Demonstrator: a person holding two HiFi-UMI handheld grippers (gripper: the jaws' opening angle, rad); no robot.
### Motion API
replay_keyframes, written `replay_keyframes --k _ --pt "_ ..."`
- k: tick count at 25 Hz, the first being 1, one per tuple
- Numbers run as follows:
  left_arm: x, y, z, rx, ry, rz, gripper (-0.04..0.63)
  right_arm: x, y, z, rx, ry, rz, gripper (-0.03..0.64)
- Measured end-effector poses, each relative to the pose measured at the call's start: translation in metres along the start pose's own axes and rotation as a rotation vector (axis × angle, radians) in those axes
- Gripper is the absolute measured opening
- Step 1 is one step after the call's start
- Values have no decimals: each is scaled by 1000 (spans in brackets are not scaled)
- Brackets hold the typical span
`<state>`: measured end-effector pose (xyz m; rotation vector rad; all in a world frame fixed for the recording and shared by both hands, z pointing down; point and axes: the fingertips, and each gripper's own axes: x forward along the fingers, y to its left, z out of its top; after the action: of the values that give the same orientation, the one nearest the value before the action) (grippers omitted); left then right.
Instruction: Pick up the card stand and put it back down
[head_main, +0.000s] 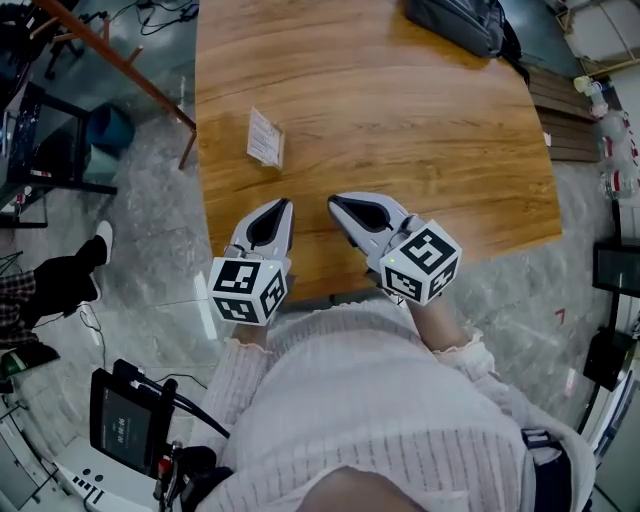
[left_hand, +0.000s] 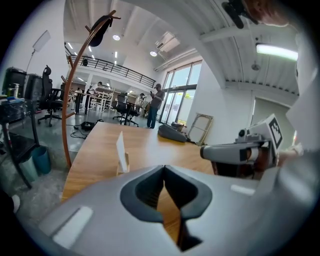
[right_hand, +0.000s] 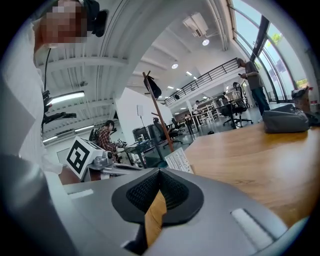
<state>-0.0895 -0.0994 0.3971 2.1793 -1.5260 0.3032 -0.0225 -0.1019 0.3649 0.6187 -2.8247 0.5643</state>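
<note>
1. On the wooden table (head_main: 420, 130), close to its left edge, we see the card stand (head_main: 266, 138) standing with a white card in it. It is well apart from both claws.
2. From the head view we look down on our left gripper (head_main: 283, 205) and our right gripper (head_main: 335, 203). They sit side by side over the near edge of the table and point away from us.
3. In the left gripper view, the left gripper (left_hand: 164, 169) has its jaws pressed together at the tips. Nothing is between them. Only this view shows the card stand (left_hand: 121, 152) from the side, so the card looks like a thin strip on a small wooden foot.
4. In the right gripper view, the right gripper (right_hand: 160, 172) also has its jaws closed tip to tip, and they are empty. Here the card stand (right_hand: 178, 160) shows its flat face, with rows of small print that we cannot read.
5. The head view shows a dark bag (head_main: 460, 25) at the far edge of the table. Both gripper views show the bag lying low on the wood, far past the stand.
</note>
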Motion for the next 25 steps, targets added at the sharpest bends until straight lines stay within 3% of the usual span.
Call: replay_keyframes --k 11,20,25 --pt "24 34 -14 11 68 41 17 29 -15 -5 48 18 17 0" --pt "49 71 -30 28 123 103 163 52 -18 -27 108 58 37 0" --pt "73 95 -38 25 154 134 211 64 -35 -39 129 80 34 0"
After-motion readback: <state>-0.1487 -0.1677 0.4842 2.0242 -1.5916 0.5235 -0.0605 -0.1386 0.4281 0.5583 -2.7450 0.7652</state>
